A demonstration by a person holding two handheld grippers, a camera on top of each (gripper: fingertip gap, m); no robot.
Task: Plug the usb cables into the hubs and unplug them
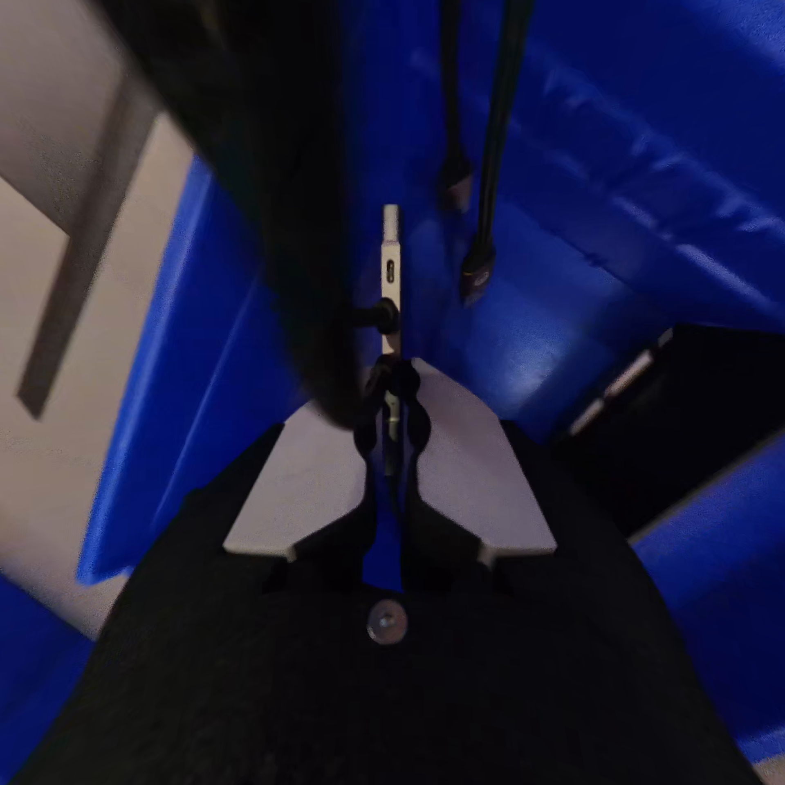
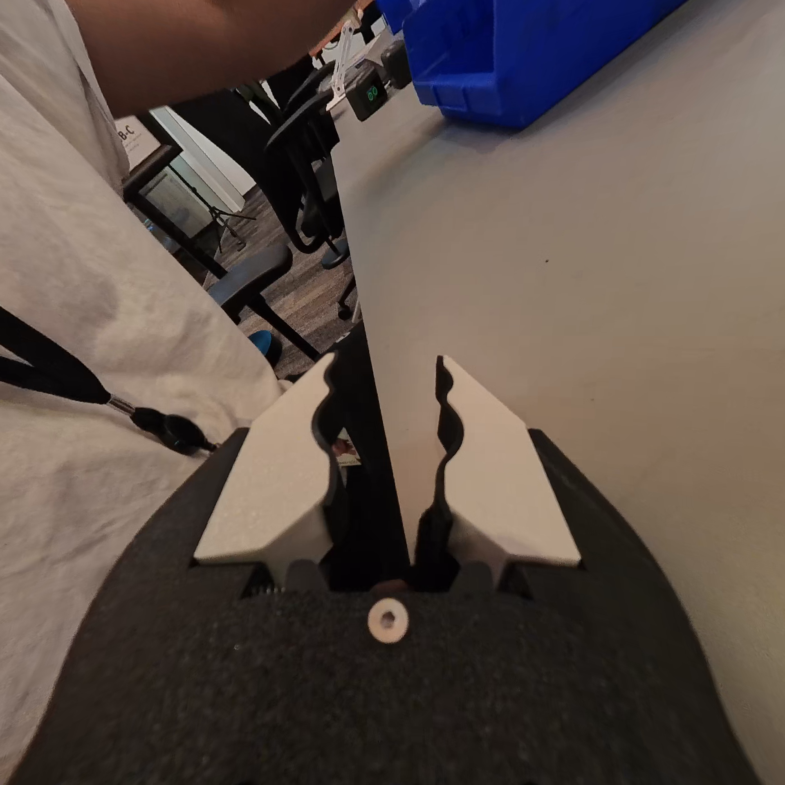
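**Hub gripped by its thin end, free cables loose in the bin**

The left tongs [image 1: 393,408] are seen clenched on the near end of the slim silver hub [image 1: 391,272], held edge-on over the blue bin [image 1: 594,212]. One black plug [image 1: 382,316] is seated in its left side; an empty port lies just beyond it. Two loose black cables [image 1: 478,272] hang to the right, apart from the hub. The right tongs [image 2: 386,408] are released and hold nothing, low over the grey desk [image 2: 594,297]. Since the hub is pinched only at its end, it could be twisted or pulled from the grip when a plug is pushed or drawn sideways. The view is blurred, so a port could be missed.
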